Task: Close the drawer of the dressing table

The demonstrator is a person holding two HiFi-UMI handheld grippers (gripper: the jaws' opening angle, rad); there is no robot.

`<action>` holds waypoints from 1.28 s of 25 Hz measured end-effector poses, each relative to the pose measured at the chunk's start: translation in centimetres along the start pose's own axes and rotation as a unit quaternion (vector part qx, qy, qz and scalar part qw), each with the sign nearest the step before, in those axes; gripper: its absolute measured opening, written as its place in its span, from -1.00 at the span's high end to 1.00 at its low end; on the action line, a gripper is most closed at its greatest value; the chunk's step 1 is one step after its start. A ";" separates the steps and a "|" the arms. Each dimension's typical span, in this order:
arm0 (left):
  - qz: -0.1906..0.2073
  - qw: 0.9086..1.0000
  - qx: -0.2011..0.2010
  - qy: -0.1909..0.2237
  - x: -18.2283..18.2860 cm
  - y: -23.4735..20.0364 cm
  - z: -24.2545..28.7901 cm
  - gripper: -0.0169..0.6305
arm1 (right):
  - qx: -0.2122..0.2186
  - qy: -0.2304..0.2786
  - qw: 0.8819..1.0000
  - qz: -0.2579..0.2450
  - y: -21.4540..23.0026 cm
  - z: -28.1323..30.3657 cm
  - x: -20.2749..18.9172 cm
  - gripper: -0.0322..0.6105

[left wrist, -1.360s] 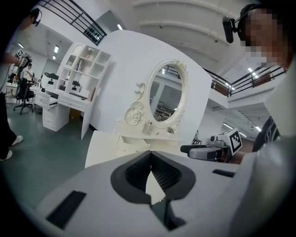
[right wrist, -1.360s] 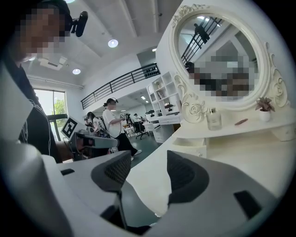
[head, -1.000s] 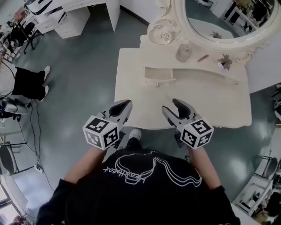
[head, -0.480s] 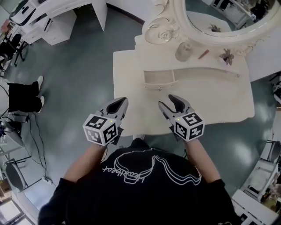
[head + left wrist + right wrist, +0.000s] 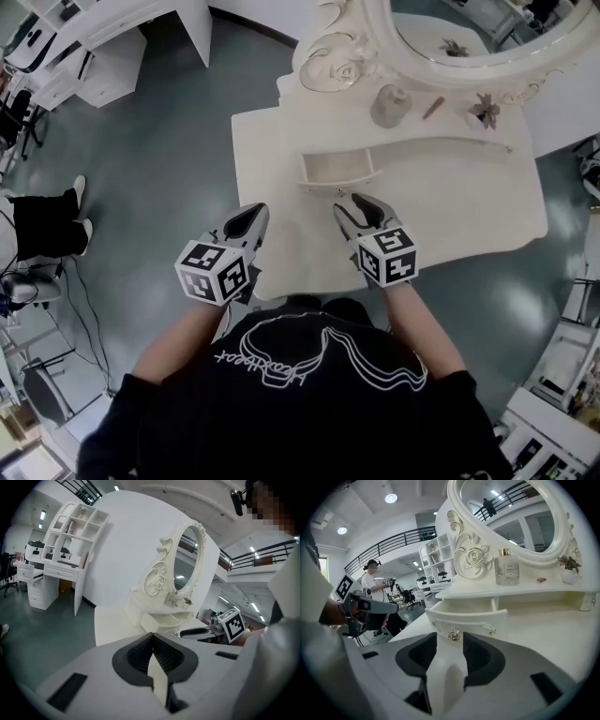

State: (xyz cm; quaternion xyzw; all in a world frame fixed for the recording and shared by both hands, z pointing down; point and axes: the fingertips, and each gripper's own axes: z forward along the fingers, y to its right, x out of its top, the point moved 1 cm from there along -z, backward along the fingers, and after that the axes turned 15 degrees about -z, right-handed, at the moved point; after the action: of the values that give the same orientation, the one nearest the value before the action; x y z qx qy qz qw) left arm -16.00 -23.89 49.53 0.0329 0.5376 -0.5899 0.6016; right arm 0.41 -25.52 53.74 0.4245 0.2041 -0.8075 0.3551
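Head view, read from left. The left gripper (image 5: 249, 216) hung over the near left corner of the cream bench (image 5: 450, 202), its jaws drawn together at the tips with nothing between them, as the left gripper view confirmed. Just right of it, and farther from the person, the small drawer (image 5: 336, 169) stood pulled out from the low shelf unit along the bench's rear, its inside bare and its front facing the person. The right gripper (image 5: 354, 206) pointed at that front from close by. Its jaws had just been closing yet stood moderately apart. They held nothing, and in the right gripper view the drawer's metal knob (image 5: 453, 633) showed in the gap just beyond the tips, untouched. On the shelf behind stood a glass bottle (image 5: 390, 105) and, farther right, a small potted plant (image 5: 485, 112), both below the oval mirror (image 5: 469, 37).
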 end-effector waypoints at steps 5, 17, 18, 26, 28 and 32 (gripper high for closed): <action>-0.002 1.000 -0.002 -0.004 0.3 -0.4 0.5 0.94 | -0.007 -0.011 1.000 0.000 0.0 1.2 -0.8 0.38; -0.024 1.000 0.004 -0.009 0.1 -1.7 0.8 0.94 | -0.020 -0.014 1.000 0.016 0.4 2.2 -1.3 0.58; -0.024 1.000 0.005 -0.009 0.1 -1.7 0.8 0.94 | -0.020 -0.014 1.000 0.017 0.4 2.2 -1.3 0.58; -0.026 1.000 0.006 -0.005 0.7 -2.0 0.7 0.94 | -0.019 -0.024 0.999 0.023 0.6 2.2 -1.2 0.58; -0.027 1.000 0.007 -0.004 0.7 -2.0 0.6 0.94 | -0.019 -0.024 0.999 0.025 0.5 2.2 -1.2 0.59; -0.030 1.000 0.008 -0.001 0.8 -2.1 0.6 0.94 | -0.017 -0.023 0.999 0.030 0.5 2.2 -1.0 0.58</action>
State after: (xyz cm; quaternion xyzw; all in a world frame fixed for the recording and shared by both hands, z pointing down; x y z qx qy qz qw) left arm -17.42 -25.48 50.53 0.0206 0.5329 -0.6120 0.5841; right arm -0.04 -26.85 55.74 0.4061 0.1968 -0.8025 0.3904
